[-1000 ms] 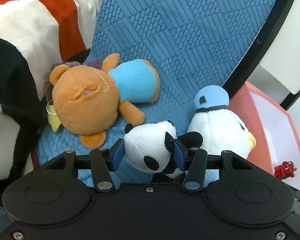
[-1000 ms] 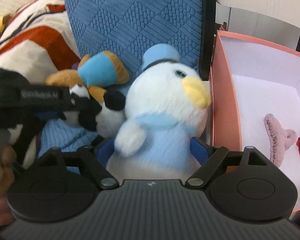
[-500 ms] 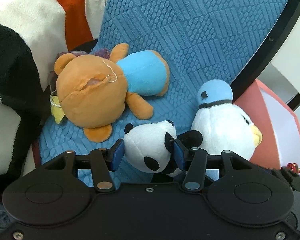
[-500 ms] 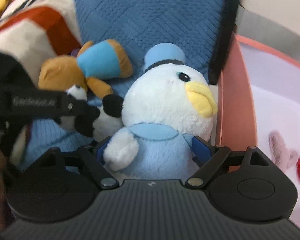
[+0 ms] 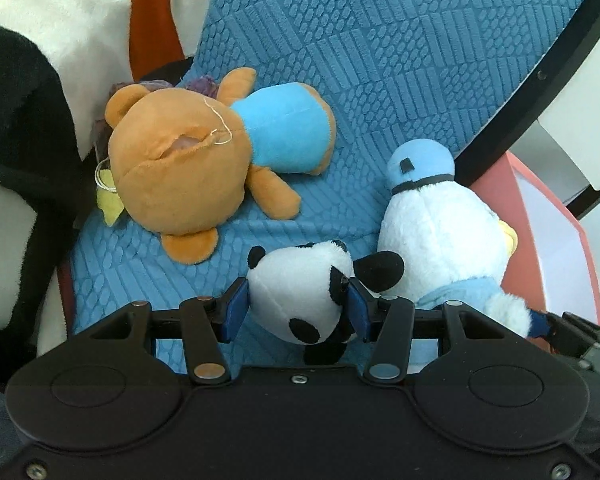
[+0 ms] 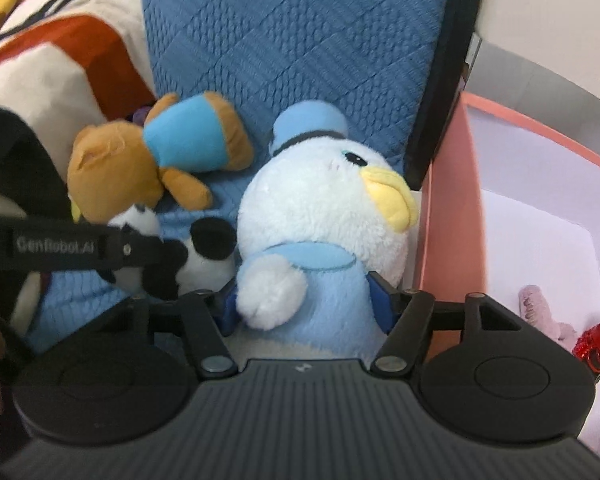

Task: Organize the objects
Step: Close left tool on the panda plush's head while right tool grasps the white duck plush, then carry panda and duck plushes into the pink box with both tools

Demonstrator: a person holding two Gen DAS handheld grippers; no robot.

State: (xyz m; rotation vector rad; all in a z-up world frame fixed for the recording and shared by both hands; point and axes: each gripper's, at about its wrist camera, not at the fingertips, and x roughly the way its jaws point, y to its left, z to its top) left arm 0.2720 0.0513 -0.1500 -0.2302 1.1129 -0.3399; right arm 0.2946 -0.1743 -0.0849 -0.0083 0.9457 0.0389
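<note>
My left gripper [image 5: 296,306] is shut on a small black and white panda plush [image 5: 300,292], its blue pads pressing the head from both sides. My right gripper [image 6: 306,304] is shut on the light blue body of a white duck plush with a blue hat [image 6: 324,216]. The duck also shows in the left wrist view [image 5: 436,232], just right of the panda. A brown bear plush in a blue shirt [image 5: 188,168] lies on the blue textured cushion [image 5: 380,60]. The panda [image 6: 204,256] and left gripper show at the left of the right wrist view.
A pink box with a white inside [image 6: 540,216] stands right of the cushion; it holds a pink hair claw [image 6: 540,312] and a red item [image 6: 598,340]. A red, white and black blanket [image 5: 40,80] lies at the left. A black frame [image 5: 540,76] edges the cushion.
Both grippers have kept their holds. The left wrist view has shifted so the bear and cushion sit lower and more central; the duck has turned slightly in the right wrist view.
</note>
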